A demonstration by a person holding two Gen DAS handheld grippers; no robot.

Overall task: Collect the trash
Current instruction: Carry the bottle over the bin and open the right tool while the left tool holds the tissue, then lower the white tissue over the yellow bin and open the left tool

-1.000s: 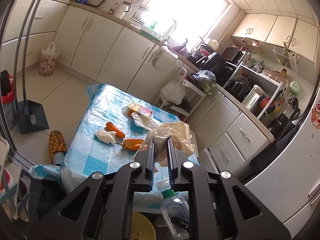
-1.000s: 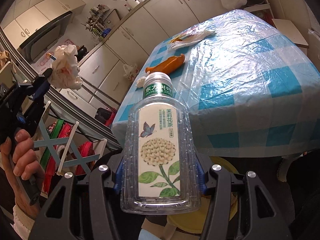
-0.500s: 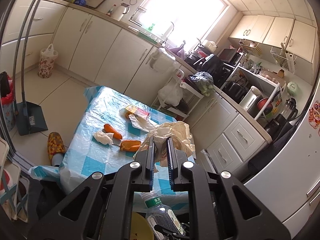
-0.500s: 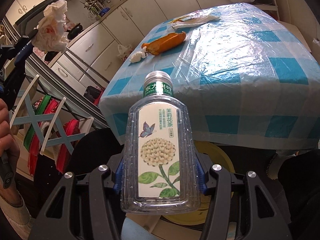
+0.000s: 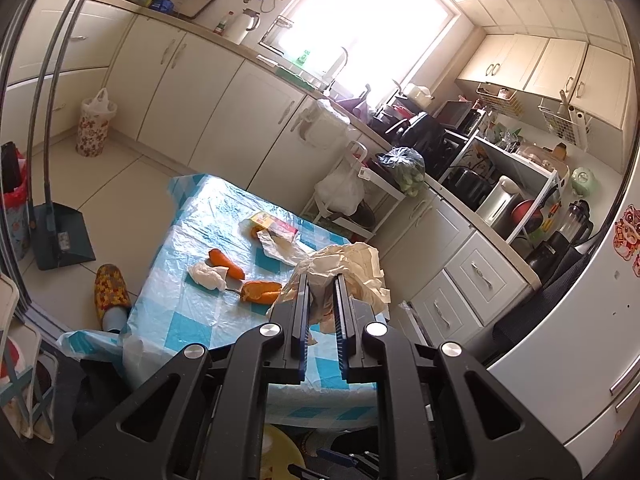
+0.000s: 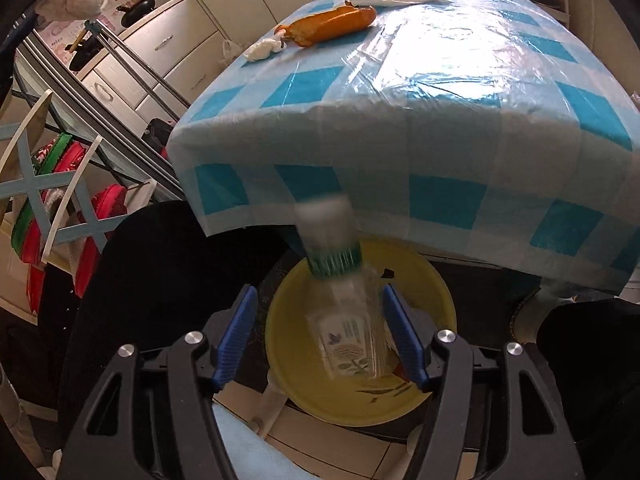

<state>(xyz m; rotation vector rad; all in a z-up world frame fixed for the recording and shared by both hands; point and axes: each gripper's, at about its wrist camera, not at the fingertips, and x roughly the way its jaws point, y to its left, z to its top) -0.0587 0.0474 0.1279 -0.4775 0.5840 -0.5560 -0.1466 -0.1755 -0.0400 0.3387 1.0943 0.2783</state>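
Left wrist view, L to R: teal dustpan (image 5: 60, 236) stands on the floor by the cabinets, a floral slipper (image 5: 110, 294) beside the table. Square table w/ blue-and-white checked plastic cloth (image 5: 180, 320) carries a small white crumpled tissue (image 5: 208, 275), two orange carrot pieces (image 5: 226, 262) just beside it, then a yellow-red flat carton (image 5: 272, 222) w/ a clear wrapper at the far edge. Left gripper (image 5: 320, 300) is clenched on a big beige crumpled paper wad (image 5: 352, 268), which is up in the air in front of the camera, above the table's near right part. White cabinets & cluttered counter run along the R side.

Right wrist view, L to R: the same paper wad shows top left corner, high above everything. Right gripper (image 6: 320, 340) points steeply down over a round yellow plastic basin (image 6: 432, 308) on the floor, just under the table's overhanging cloth edge. Its jaws have just been opening; blue pads (image 6: 236, 332) stand apart from the clear plastic tea bottle w/ green cap band and flower label (image 6: 344, 320). Bottle is released, motion-blurred, between the pads but not pressed, cap end pointing away, over the basin. Whether it already touches the basin: can't tell
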